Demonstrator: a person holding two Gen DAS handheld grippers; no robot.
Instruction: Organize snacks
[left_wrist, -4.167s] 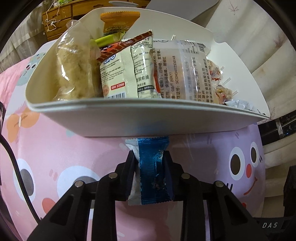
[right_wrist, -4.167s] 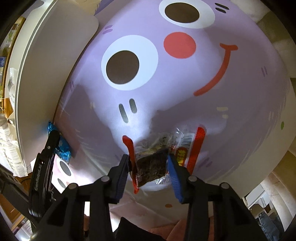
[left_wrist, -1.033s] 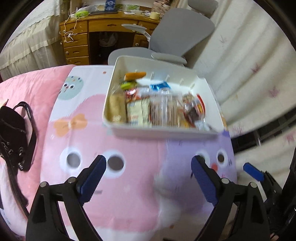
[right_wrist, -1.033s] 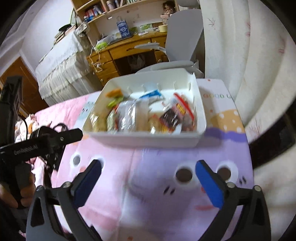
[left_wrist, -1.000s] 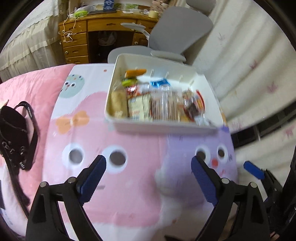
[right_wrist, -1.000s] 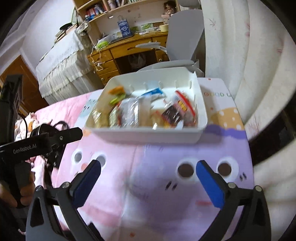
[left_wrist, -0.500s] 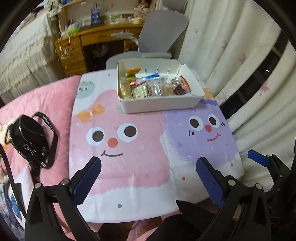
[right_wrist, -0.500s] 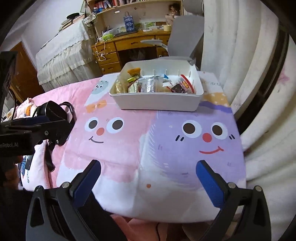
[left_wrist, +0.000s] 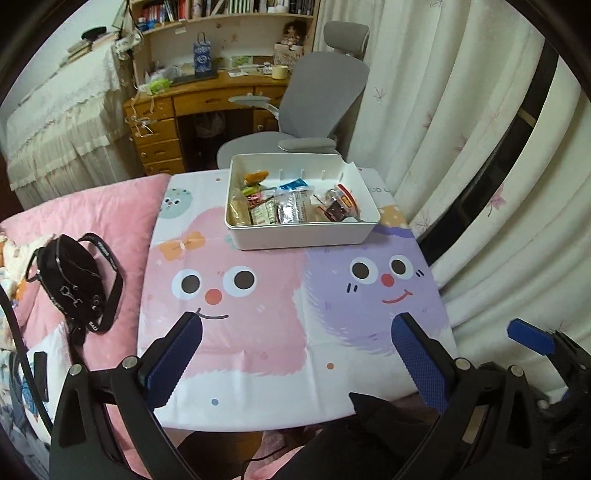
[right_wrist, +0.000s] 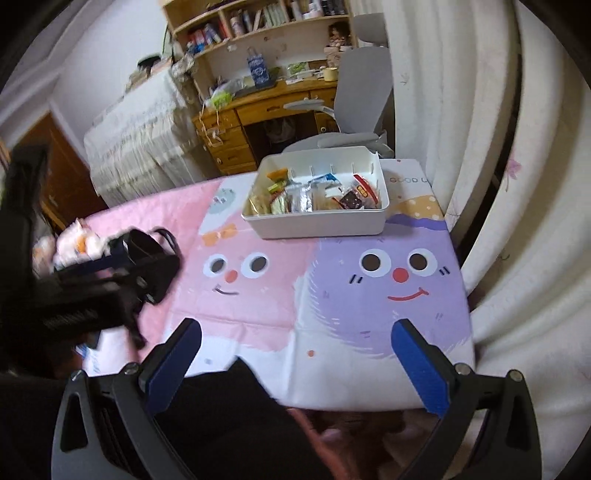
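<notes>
A white storage box (left_wrist: 303, 234) sits at the far end of the cartoon-face tablecloth (left_wrist: 258, 302) and holds several snack packets (left_wrist: 288, 206). It also shows in the right wrist view (right_wrist: 317, 223) with the snacks (right_wrist: 314, 195) inside. My left gripper (left_wrist: 295, 347) is open and empty, held high above the near table edge. My right gripper (right_wrist: 295, 350) is open and empty too, well back from the box. The left gripper's body (right_wrist: 85, 291) shows blurred at the left of the right wrist view.
A black bag (left_wrist: 74, 280) lies on the pink bedding left of the table. A grey office chair (left_wrist: 314, 110) and a wooden desk (left_wrist: 192, 107) stand behind the box. White curtains (left_wrist: 461, 129) hang along the right side.
Both grippers have pulled further back and up from the box, so the whole table now shows. The snacks once held are in the box. Both stay open.
</notes>
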